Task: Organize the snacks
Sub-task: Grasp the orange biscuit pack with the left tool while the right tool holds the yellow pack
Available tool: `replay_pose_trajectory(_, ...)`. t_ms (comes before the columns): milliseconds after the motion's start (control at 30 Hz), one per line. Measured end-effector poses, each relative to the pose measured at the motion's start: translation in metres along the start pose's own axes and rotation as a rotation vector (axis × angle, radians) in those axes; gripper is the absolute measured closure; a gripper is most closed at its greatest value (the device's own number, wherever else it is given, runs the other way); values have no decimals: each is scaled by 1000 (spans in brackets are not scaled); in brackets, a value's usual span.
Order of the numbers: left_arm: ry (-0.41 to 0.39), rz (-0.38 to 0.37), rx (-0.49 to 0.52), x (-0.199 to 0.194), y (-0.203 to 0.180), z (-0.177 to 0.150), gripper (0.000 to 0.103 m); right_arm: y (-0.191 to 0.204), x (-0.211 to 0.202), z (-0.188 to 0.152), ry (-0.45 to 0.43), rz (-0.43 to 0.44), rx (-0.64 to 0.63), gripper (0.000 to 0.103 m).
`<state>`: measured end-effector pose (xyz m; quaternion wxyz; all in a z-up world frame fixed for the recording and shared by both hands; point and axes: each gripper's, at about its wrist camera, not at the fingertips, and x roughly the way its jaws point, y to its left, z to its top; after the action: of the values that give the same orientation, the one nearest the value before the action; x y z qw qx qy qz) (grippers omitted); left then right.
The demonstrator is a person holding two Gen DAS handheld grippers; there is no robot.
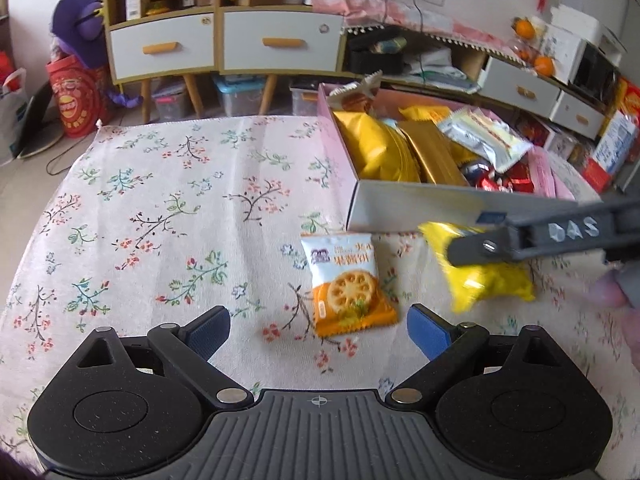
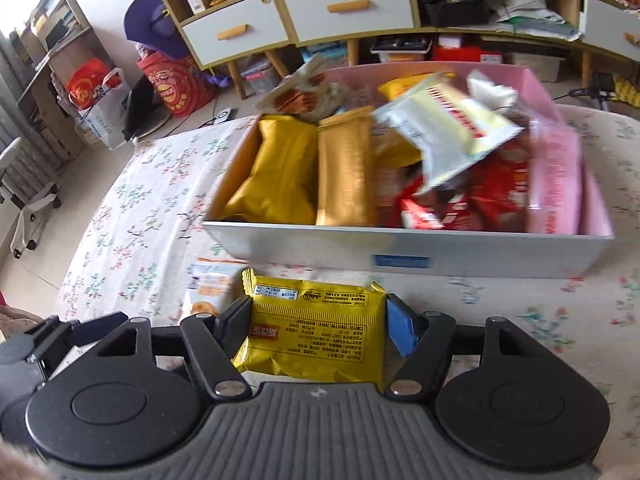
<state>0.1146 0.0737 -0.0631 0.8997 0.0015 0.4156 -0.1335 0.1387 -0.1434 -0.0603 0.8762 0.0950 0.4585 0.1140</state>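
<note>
A yellow snack packet (image 2: 316, 332) sits between the pads of my right gripper (image 2: 316, 316), which is shut on its two sides just in front of the box. In the left wrist view the same yellow packet (image 1: 492, 284) appears blurred under the right gripper (image 1: 476, 256). An open white and pink box (image 2: 400, 248) holds several snack packets in gold, silver, red and pink. An orange and white biscuit packet (image 1: 346, 280) lies flat on the cloth beside the box (image 1: 400, 204). My left gripper (image 1: 318, 320) is open just short of that packet, with nothing between its fingers.
A floral tablecloth (image 1: 160, 208) covers the table, whose far edge runs left of the box. Behind stand a cabinet with white drawers (image 1: 160, 46), storage bins under it, and red bags (image 1: 76, 96) on the floor. A low shelf with clutter runs along the right wall.
</note>
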Motion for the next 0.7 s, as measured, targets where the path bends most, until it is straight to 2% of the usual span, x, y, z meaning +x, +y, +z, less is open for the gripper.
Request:
replay_pose_trajectory(300, -21, 35, -63, 9, -12, 7, 14, -36, -15, -8, -6, -35, 42, 37)
replay_pose_trajectory(567, 3, 85, -40, 24, -30, 10, 24, -49, -19, -13, -10, -27, 60, 37)
replay_pose_trajectory(700, 7, 120, -39, 31, -35, 14, 26, -48, -20, -12, -16, -20, 60, 37)
